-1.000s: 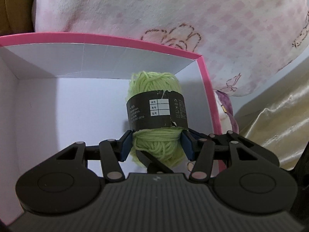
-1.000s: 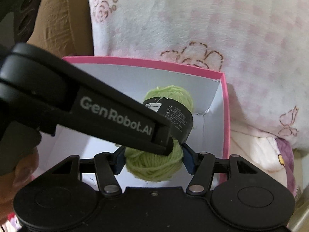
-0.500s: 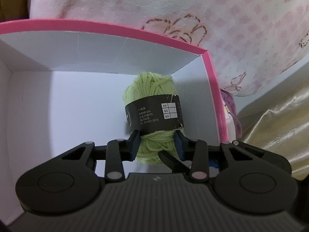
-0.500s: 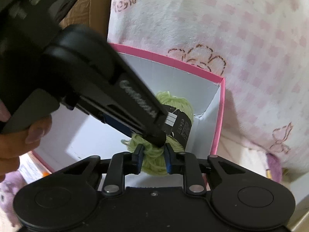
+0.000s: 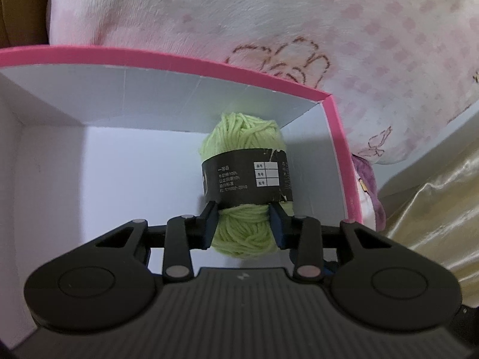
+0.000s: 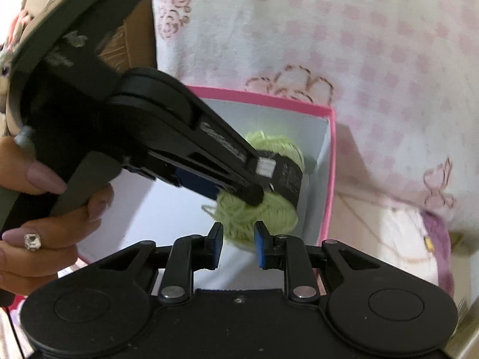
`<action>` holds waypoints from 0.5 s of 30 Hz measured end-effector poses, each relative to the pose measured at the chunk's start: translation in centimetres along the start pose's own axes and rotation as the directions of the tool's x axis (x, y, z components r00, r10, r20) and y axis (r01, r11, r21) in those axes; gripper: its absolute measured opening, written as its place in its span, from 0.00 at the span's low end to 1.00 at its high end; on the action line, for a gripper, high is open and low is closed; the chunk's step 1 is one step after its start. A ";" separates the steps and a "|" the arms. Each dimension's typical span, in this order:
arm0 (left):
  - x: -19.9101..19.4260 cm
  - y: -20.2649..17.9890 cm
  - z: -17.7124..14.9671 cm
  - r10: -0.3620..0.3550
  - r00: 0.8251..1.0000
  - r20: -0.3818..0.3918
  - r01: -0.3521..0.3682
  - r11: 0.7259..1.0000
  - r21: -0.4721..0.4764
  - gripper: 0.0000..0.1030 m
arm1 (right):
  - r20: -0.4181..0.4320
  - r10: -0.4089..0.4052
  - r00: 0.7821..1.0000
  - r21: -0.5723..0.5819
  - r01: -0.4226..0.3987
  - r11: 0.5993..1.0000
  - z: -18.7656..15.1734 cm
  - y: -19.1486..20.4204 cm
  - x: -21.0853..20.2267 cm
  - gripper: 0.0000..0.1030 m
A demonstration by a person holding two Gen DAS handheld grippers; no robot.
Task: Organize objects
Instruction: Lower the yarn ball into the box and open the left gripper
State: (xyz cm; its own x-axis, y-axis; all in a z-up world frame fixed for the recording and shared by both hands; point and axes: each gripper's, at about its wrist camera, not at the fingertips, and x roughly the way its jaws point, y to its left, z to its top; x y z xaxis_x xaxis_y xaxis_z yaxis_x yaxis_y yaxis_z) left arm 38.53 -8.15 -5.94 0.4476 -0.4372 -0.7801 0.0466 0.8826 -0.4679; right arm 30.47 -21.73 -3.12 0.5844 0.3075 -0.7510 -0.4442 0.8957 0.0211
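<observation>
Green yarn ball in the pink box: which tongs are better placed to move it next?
Left. The left tongs are clamped on the yarn ball below its black band; the right tongs are shut, empty, just short of it.

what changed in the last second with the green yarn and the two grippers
The left gripper has been closing and now squeezes the light green yarn ball with the black paper band. The right gripper let it go, closed on nothing and backed off. The yarn stays in the pink-rimmed white box, near its right corner.

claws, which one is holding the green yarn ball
The left claw: its pads have just closed on the yarn ball below the black label. The right claw is shut just short of it, seemingly pinching nothing.
</observation>
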 end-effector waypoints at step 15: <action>-7.5 -2.2 -3.8 0.072 0.992 0.103 -0.091 0.978 0.190 0.40 | 0.031 0.042 0.999 0.050 -0.043 0.998 -2.2 2.8 -4.7 0.27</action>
State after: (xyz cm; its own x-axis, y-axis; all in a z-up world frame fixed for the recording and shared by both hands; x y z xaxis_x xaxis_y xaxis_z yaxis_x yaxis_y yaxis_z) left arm 31.67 -7.47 -0.63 0.5397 -0.3522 -0.7646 0.1749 0.9354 -0.3074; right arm 25.00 -21.36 -1.03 0.5862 0.3543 -0.7286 -0.4346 0.8965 0.0864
